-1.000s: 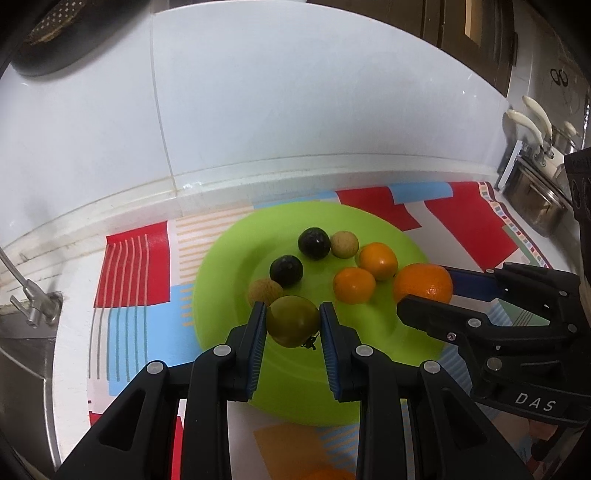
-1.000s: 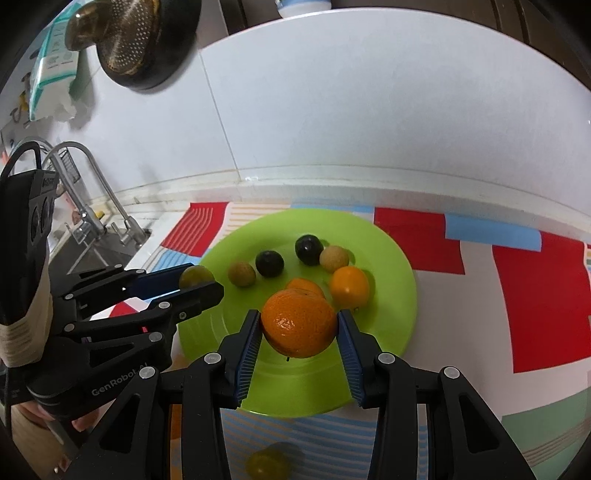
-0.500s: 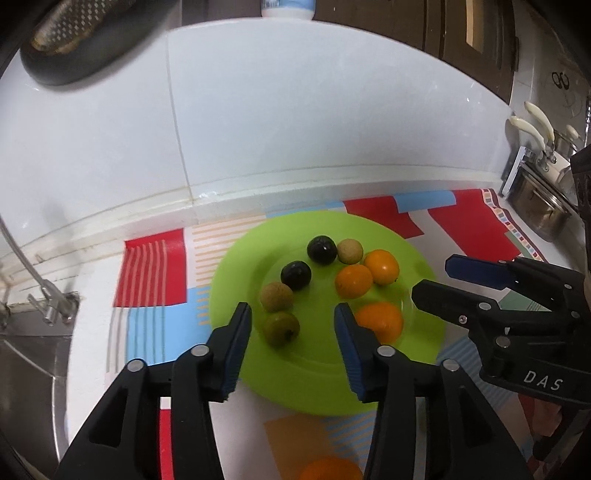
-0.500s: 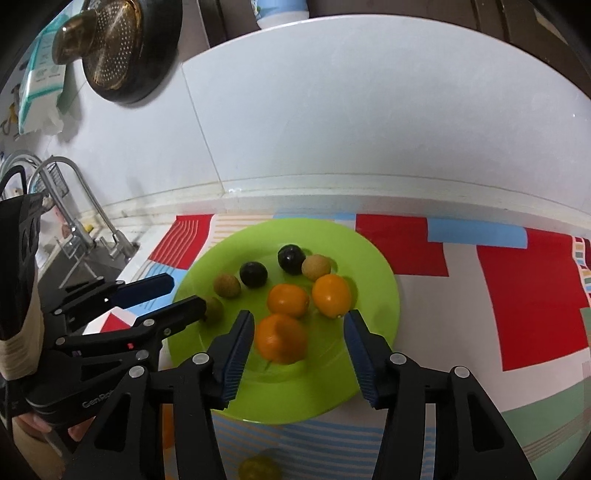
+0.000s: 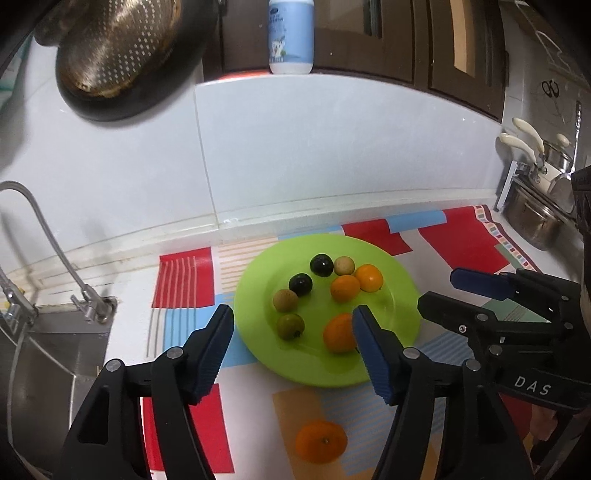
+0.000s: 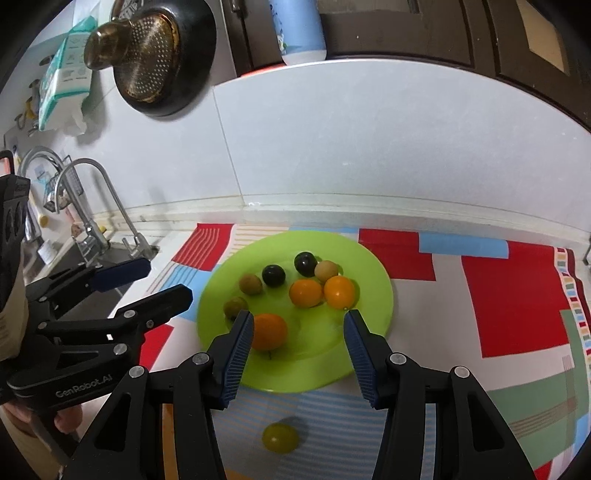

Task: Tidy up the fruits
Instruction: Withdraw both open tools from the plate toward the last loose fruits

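Observation:
A lime green plate on a patterned mat holds two dark plums, two tan fruits, a green fruit, two small oranges and a larger orange. My left gripper is open and empty, raised above the plate's near edge. My right gripper is open and empty, above the plate's near side. A loose orange lies on the mat in front of the plate. A loose green fruit lies on the mat below my right gripper.
A sink with a faucet is at the left. A colander hangs on the white tiled wall. A blue-white bottle stands on the ledge. Metal pots stand at the far right.
The left gripper let go of the green fruit and the right let go of the orange, both onto the plate. Both grippers opened wide and drew back and up.

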Demonstrator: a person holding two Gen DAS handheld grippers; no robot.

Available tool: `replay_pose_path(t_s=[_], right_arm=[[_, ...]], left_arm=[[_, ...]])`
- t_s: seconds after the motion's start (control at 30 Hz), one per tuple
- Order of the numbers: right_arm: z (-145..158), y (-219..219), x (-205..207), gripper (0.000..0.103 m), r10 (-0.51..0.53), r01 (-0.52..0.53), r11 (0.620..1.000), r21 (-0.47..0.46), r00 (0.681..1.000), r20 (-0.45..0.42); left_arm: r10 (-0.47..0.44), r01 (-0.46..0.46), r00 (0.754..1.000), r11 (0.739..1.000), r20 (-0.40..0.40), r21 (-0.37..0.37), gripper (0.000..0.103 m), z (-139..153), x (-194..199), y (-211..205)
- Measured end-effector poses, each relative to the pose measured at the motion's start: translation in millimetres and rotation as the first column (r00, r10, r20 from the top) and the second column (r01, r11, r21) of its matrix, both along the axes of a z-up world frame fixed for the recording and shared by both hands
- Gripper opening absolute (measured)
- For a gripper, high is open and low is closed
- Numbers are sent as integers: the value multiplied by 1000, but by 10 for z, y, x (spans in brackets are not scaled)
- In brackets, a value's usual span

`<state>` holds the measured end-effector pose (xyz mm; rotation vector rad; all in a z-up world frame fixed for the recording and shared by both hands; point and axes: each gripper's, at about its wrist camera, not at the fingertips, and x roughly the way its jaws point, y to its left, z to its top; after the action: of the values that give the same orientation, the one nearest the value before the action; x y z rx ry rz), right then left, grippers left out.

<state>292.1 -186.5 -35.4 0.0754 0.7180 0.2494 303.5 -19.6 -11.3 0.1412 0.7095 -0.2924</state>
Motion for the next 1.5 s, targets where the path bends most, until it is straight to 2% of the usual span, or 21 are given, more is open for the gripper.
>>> replay_pose_path(t_s=[0.2,0.7,0.77,1.1,1.5], right_arm=[[79,5,-152,52,-6,6,1000,7,1000,14],[162,71,-453,52,-3,3,1000,-2,1000,21],[166,73,-485,56,-8,8,1000,-4,1000,23],[120,108,-596,57,0,1,1000,-22,1000,8],[-111,121,-648,57,11,-14,998,-59,998,-60]], left_arm=[[23,-24,1000,1000,20,11,76,85,-175,46],[50,-50,998,999,25,14,83,147,-515,149],[52,-53,998,998,22,16,83,137,-541,161],[59,-59,998,998,-4,34,84,18,-653,206],[38,-31,994,997,-99,74,84,-312,-720,183]])
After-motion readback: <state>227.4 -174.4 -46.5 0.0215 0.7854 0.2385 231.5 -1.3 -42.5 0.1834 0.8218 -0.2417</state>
